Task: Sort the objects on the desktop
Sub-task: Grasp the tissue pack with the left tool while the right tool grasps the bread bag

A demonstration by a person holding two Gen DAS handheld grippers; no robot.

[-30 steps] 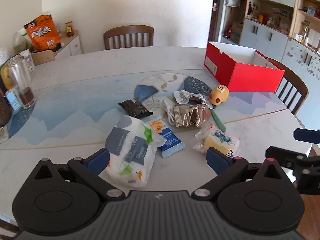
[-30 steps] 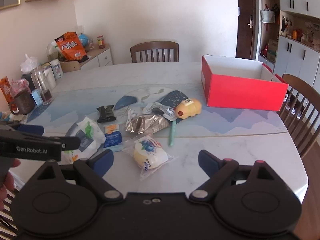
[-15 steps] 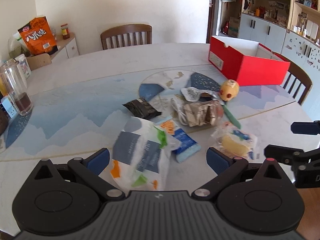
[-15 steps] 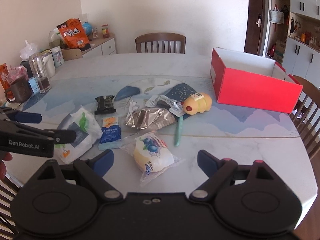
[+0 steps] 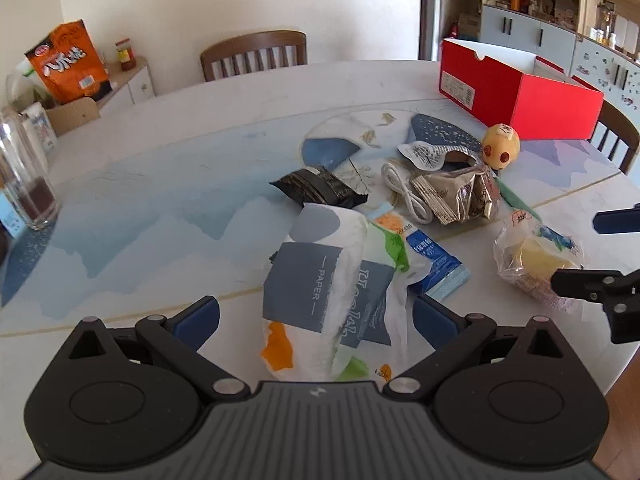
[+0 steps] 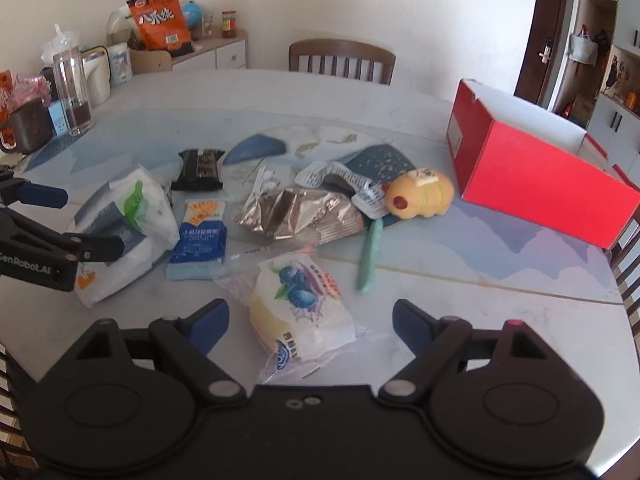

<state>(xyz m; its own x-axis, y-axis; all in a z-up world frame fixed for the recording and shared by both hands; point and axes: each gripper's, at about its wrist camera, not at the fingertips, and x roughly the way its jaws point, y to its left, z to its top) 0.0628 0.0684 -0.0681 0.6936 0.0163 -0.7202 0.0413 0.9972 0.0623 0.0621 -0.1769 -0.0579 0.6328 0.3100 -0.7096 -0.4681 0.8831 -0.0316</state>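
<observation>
On the counter (image 6: pixel 400 100), one red box (image 6: pixel 532 184) stands open-topped at the far right, apart from the loose items. One white paper-tissue pack (image 5: pixel 336 288) lies nearest the left claw (image 5: pixel 316 316), between its wide-spread jaws, not gripped. One bagged blueberry bun (image 6: pixel 300 308) lies between the spread jaws of the right claw (image 6: pixel 310 320), also ungripped. One crumpled silver wrapper (image 6: pixel 300 216) sits mid-pile, touching one yellow toy (image 6: pixel 420 194) side by way of a white label packet (image 6: pixel 340 176). One blue sachet (image 6: pixel 200 236) lies just beside the tissue pack. One black snack bar (image 6: pixel 199 169) lies behind it. One green stick (image 6: pixel 368 260) and one white cable (image 5: pixel 404 192) complete the count.
</observation>
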